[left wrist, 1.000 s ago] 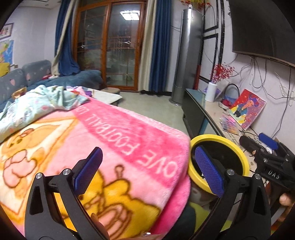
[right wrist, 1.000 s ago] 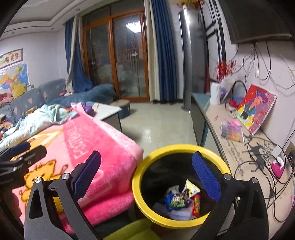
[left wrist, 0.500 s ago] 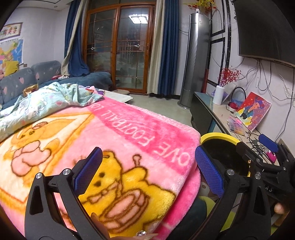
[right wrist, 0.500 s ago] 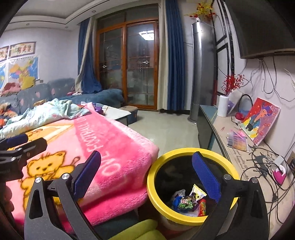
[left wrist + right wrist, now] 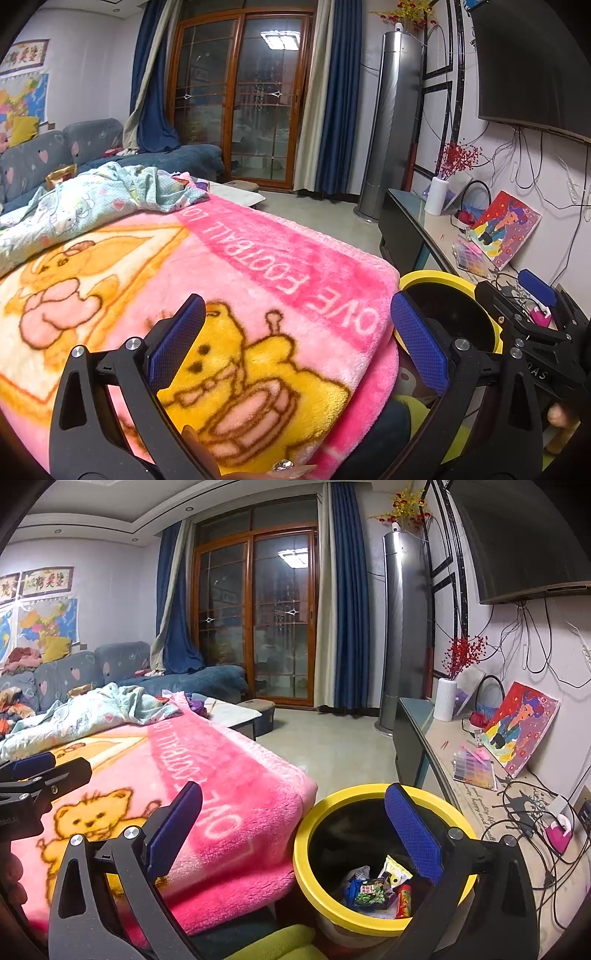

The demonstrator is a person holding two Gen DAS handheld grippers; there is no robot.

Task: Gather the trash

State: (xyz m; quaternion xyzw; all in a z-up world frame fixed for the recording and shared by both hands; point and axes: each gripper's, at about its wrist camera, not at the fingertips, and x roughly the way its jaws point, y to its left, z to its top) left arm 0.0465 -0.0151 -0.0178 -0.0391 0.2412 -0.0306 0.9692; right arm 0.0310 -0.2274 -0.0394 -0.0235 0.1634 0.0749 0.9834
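A yellow-rimmed trash bin [image 5: 321,893] stands beside the pink blanket [image 5: 229,775]; several snack wrappers [image 5: 373,890] lie at its bottom. My right gripper [image 5: 295,834] is open and empty, raised above the bin's left rim. My left gripper [image 5: 295,343] is open and empty over the blanket [image 5: 184,280], with the bin [image 5: 439,277] to its right. The right gripper also shows at the right edge of the left wrist view [image 5: 532,314]. The left gripper shows at the left edge of the right wrist view [image 5: 40,775].
A light blue quilt [image 5: 81,199] lies bunched at the blanket's far end. A sofa [image 5: 122,664] stands behind. A TV console [image 5: 480,775] with cables, a painting [image 5: 521,727] and a white vase [image 5: 445,699] runs along the right wall. A green cushion [image 5: 280,945] lies below the bin.
Both grippers have risen and drawn back, so the bin sits lower and further right in both views. More of the blanket shows. Both stay open.
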